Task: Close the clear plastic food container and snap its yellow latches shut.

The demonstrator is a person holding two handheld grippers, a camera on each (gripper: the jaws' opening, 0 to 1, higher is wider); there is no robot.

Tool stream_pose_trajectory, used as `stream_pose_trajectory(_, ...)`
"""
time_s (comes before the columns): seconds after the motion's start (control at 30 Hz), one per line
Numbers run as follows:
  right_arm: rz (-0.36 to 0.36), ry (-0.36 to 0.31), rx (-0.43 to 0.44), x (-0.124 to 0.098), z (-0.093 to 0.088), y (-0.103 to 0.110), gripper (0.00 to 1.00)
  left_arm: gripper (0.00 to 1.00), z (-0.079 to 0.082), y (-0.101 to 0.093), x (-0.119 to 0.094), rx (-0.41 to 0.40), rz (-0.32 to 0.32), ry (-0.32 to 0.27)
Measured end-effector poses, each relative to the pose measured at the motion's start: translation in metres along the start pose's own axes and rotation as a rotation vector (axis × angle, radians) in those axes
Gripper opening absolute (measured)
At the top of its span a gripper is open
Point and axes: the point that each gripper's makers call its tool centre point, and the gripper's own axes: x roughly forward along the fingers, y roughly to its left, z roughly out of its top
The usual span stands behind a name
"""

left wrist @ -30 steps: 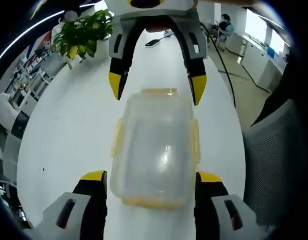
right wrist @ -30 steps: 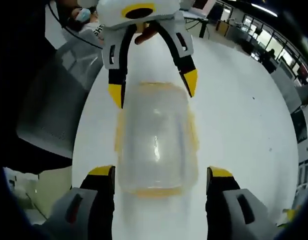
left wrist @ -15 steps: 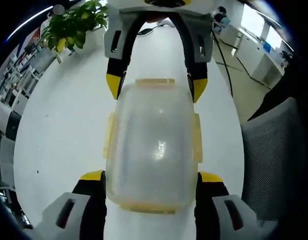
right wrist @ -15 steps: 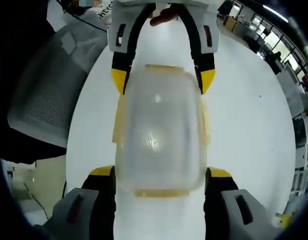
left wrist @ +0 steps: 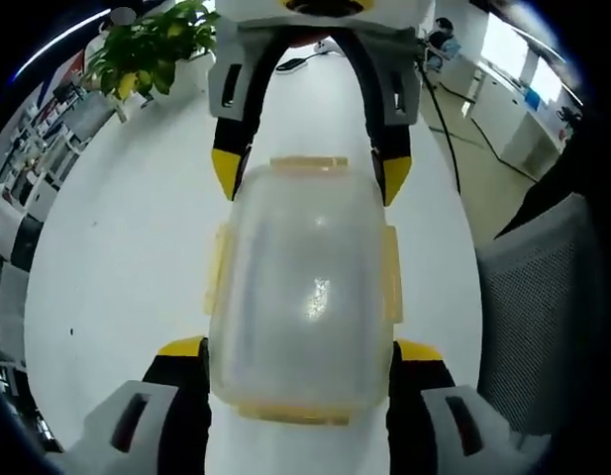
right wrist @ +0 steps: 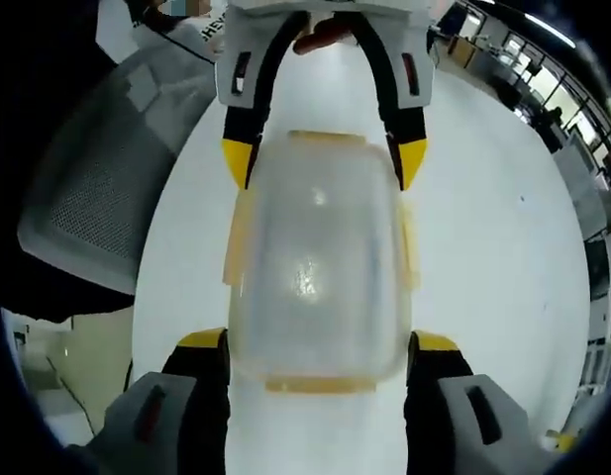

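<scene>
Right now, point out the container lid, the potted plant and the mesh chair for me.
container lid (left wrist: 303, 287), left gripper view, centre of the clear top.
potted plant (left wrist: 147, 54), left gripper view, its leaves.
mesh chair (left wrist: 543, 317), left gripper view, the backrest.

Both views looked steeply down, close over the container (left wrist: 300, 287) (right wrist: 315, 267) from opposite ends, facing each other and sharing the table (left wrist: 117, 257) (right wrist: 483, 257).

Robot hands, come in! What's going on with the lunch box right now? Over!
Left gripper and right gripper both open, one at each end of the container. Lid on, yellow latches sticking out. Nothing in the way on the white table.
</scene>
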Motion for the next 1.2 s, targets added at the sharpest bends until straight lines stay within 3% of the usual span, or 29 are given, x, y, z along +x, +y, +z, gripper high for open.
stream_pose_trajectory(0.27, 0.017, 0.031, -0.058, 0.009, 0.02, 0.004, 0.7, 0.71, -0.02, -0.007, -0.009, -0.06, 0.015, -0.009)
stream_pose_trajectory(0.47, 0.02, 0.012, -0.07, 0.017, 0.042, 0.005, 0.7, 0.71, -0.04, -0.01, -0.019, -0.072, 0.025, 0.004)
stream_pose_trajectory(0.67, 0.014, 0.012, -0.062, 0.026, 0.065, 0.005, 0.7, 0.71, -0.066, -0.007, -0.029, -0.052, 0.031, 0.057)
stream_pose_trajectory(0.83, 0.007, 0.04, -0.056, 0.035, 0.084, 0.004, 0.71, 0.71, -0.083, -0.005, -0.038, -0.051, 0.035, 0.039)
stream_pose_trajectory(1.2, -0.002, 0.062, -0.035, 0.048, 0.116, -0.005, 0.71, 0.72, -0.114, 0.008, -0.049, -0.021, 0.027, 0.071)
